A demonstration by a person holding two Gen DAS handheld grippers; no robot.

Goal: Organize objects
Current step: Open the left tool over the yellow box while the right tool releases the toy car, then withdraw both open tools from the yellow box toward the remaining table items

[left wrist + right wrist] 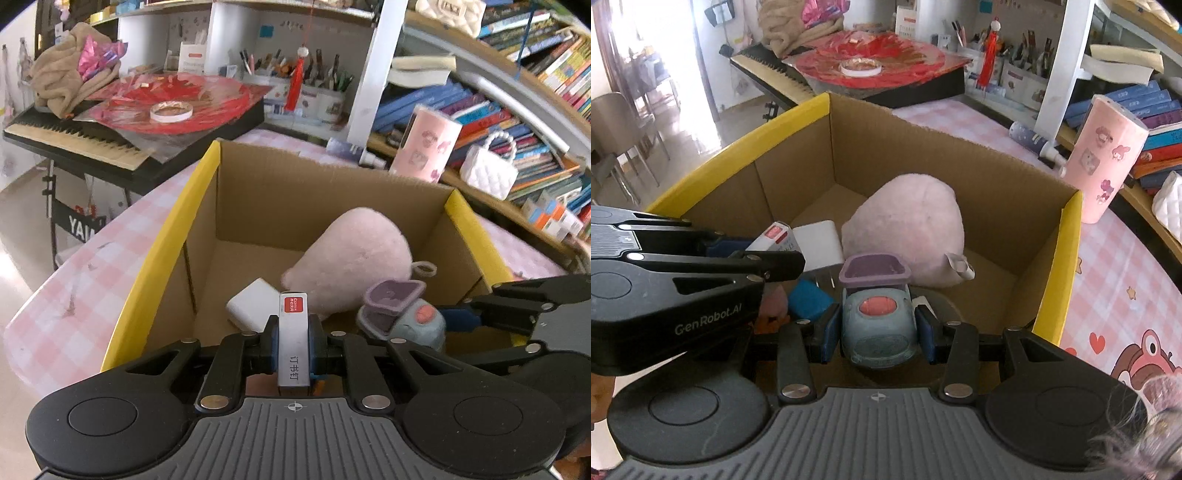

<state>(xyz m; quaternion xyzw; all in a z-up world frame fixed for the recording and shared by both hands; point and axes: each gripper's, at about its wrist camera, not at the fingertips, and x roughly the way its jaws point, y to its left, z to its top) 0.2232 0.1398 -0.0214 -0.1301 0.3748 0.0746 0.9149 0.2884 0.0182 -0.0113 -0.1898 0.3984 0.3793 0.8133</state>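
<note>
Cardboard box [325, 199] sits on pink checked tablecloth [92, 258]; left claw [293, 343] grips stapler box [293, 332], right claw [877, 332] toy car [877, 328].

the soft pink plush toy [351, 254] hides the brown cardboard box's [258, 184] far floor, the black left gripper [775, 254] covers most of the small silver staple box [774, 236], and the shelf books' [535, 74] titles blur.
</note>
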